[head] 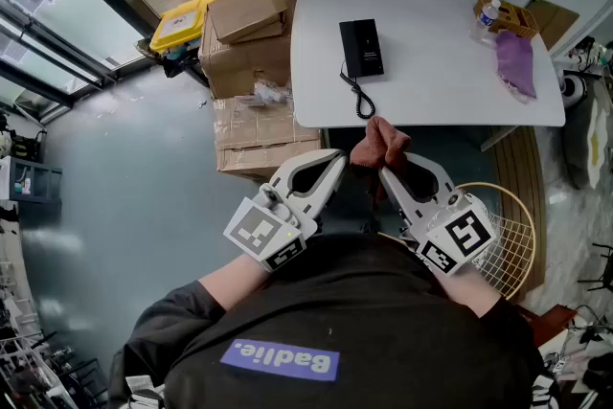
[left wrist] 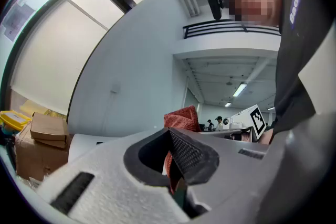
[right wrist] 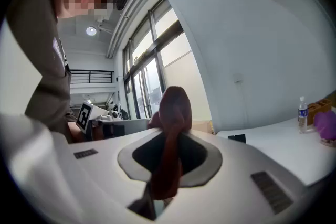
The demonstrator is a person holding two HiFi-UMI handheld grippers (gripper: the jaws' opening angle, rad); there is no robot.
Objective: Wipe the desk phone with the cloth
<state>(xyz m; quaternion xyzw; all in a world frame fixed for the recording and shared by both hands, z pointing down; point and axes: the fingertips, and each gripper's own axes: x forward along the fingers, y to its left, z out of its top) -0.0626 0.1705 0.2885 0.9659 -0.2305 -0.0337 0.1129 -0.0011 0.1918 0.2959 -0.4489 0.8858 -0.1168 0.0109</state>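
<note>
Showing the moment with both tools held close to the person's body, short of the near edge of the table [head: 431, 86], we mark the left gripper [head: 332, 162] and the right gripper [head: 390, 171] angled toward each other so that their tips nearly meet. Between them we see the cloth [head: 381, 141], a reddish-brown bunch held in the air and gripped from both sides. In the left gripper view the jaws are pressed together on a fold of the cloth, and its red top rises above their tips. In the right gripper view the jaws likewise clamp the cloth, which runs down through the narrow gap and bulges above it. We locate the desk phone [head: 361, 47], black and lying flat on the white table, in its left half and well apart from both grippers. Its coiled cord [head: 362, 98] trails from the phone toward the near edge of the table. At the far right corner of the table we note a small water bottle [head: 487, 16] beside an open brown box [head: 514, 15], with a purple cloth-like item [head: 515, 62] just in front of them. To the left of the table, on the grey floor, stand stacked cardboard boxes [head: 247, 14] and a yellow bin [head: 179, 24]
</note>
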